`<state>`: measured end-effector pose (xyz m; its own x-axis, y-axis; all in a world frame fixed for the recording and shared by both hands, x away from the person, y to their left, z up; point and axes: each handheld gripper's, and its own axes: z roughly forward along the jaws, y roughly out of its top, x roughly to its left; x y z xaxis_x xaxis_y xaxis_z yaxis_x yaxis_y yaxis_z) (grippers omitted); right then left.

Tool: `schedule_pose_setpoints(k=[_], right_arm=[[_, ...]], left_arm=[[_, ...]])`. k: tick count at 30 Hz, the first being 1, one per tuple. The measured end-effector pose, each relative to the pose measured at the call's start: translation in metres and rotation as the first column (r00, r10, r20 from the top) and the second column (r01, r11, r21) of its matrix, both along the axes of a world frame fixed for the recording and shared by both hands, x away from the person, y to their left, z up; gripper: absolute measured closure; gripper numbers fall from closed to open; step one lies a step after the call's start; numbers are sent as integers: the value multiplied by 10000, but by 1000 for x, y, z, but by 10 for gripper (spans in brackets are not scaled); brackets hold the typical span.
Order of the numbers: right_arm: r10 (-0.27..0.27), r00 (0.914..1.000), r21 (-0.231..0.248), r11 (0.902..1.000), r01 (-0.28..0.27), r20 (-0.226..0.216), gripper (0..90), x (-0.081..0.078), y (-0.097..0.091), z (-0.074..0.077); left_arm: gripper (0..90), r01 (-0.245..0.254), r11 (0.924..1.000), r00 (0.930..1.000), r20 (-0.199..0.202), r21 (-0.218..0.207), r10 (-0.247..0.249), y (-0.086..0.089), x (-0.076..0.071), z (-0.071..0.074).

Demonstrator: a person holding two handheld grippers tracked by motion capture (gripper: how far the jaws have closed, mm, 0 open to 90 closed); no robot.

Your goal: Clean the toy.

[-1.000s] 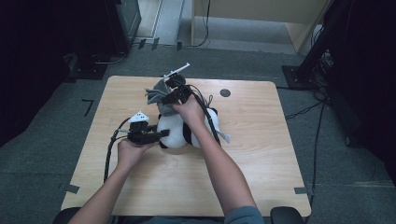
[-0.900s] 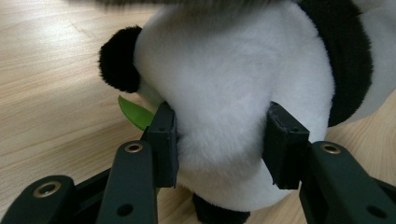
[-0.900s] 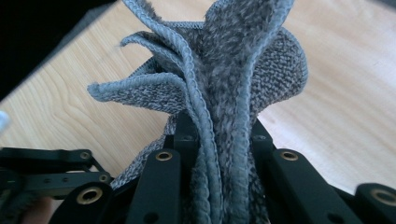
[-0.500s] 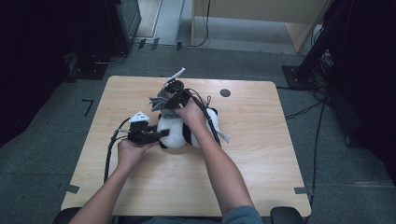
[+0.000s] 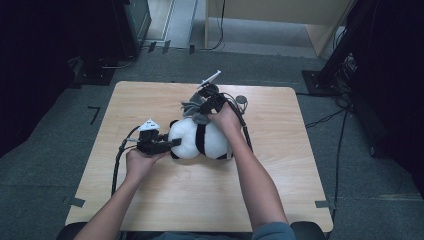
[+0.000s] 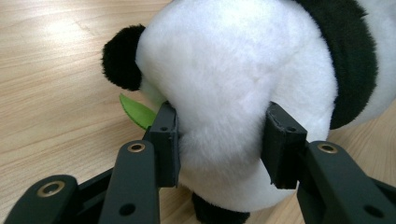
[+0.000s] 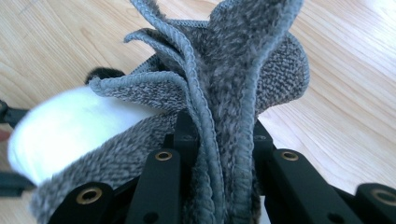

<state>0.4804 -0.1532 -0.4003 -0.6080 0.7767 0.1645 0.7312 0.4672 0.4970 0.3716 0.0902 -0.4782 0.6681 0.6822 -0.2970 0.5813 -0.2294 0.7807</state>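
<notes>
While left hand-held gripper (image 6: 219,144) squeezes panda (image 5: 197,139), right (image 7: 219,135) pinches grey cloth (image 7: 233,79).

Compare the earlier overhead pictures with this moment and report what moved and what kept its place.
The right gripper, shut on the grey knitted cloth, has carried it from the far side of the panda plush toward the right of the high view, nearer the dark round mark on the table. The left gripper stayed clamped on the plush's white head, and the plush kept its place.
</notes>
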Motion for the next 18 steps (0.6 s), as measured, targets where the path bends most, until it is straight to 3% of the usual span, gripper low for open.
schedule_pose_setpoints(k=[8, 11, 18], right_arm=[[-358, 9977, 737, 9968, 315, 582, 726, -6, -35, 0], [-795, 9952, 1038, 9919, 733, 575, 726, -7, -49, -2], [-1169, 9894, 1307, 9858, 1050, 867, 726, -8, -73, -10]], left_arm=[[553, -15, 10000, 10000, -15, -22, 15, 0, 0, 0], [553, -23, 10000, 10000, -13, -66, 23, 0, 0, 0], [554, -2, 10000, 10000, 22, -45, 2, 0, -1, 1]])
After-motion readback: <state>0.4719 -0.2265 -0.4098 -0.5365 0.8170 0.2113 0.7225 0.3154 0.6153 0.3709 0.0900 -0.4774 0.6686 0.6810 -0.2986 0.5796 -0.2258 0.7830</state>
